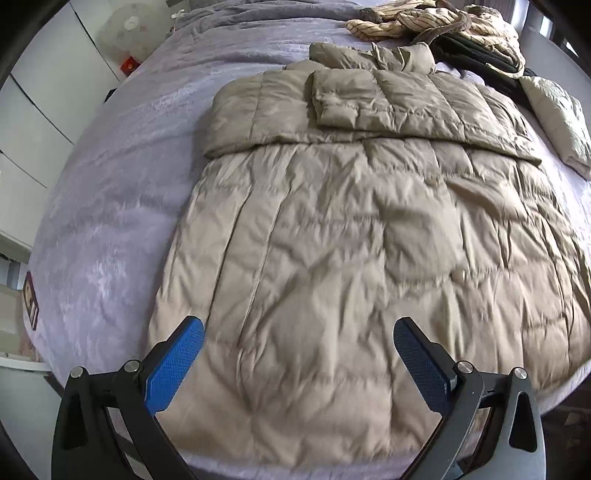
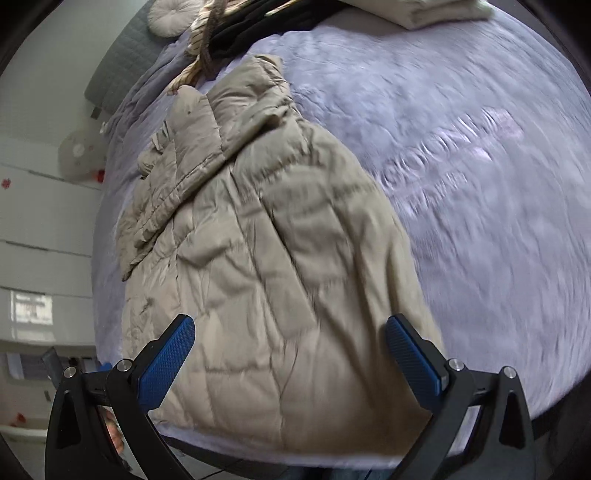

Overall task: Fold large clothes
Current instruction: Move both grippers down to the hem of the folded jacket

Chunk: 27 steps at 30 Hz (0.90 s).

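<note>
A striped garment (image 1: 436, 18) is shown fully only in the left wrist view. The padded coat (image 1: 351, 240) is laid lengthwise near-to-far. Left gripper (image 1: 299, 328) and right gripper (image 2: 290, 326) are spread apart, empty.

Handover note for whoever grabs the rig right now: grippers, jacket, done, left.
Left gripper: open, empty, above the near hem.
Right gripper: open, empty, also over the near hem.
Beige quilted puffer jacket lies flat on the lilac fleece bed cover; sleeves are folded across the top half.
Done: sleeves in. Left: likely fold the body up from the hem.
Beyond it: a striped cream garment heaped with dark clothes; a folded pale piece at the right.
</note>
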### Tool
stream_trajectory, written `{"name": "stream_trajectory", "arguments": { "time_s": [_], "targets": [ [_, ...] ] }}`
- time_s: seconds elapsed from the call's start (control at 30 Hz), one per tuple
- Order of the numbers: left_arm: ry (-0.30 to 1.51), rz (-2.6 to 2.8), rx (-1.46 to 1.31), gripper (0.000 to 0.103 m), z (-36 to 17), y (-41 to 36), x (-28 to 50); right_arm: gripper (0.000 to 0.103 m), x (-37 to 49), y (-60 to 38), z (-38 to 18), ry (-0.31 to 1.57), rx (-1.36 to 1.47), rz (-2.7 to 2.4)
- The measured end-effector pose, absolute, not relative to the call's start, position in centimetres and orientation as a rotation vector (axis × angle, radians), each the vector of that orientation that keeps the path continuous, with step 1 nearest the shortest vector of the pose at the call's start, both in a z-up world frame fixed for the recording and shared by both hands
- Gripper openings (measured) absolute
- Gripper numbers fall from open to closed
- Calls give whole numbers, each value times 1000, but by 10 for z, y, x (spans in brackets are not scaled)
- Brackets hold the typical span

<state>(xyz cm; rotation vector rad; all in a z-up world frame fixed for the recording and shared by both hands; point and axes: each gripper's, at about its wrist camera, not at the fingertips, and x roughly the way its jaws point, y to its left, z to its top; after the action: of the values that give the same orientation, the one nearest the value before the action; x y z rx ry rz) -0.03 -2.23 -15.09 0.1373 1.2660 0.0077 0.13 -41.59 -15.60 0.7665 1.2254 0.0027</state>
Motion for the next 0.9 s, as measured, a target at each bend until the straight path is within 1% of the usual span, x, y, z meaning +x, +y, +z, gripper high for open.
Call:
{"name": "stream_trajectory", "arguments": {
  "time_s": [0.2, 0.47, 0.67, 0.77, 0.9],
  "targets": [
    [1287, -4, 120, 103, -146, -5, -23, 103, -36, -407, -149, 1238, 818, -47],
    [1316, -20, 54, 103, -145, 21, -42, 103, -57, -397, -147, 1261, 879, -76],
    [1370, -18, -124, 103, -156, 62, -64, 103, -67, -393, -154, 1267, 945, -61],
    [1417, -46, -201, 103, -171, 75, -78, 103, -74, -392, -166, 1287, 1008, -34],
    [1479, -113, -403, 103, -201, 83, -87, 103, -87, -393, -186, 1304, 1094, -46]
  ]
}}
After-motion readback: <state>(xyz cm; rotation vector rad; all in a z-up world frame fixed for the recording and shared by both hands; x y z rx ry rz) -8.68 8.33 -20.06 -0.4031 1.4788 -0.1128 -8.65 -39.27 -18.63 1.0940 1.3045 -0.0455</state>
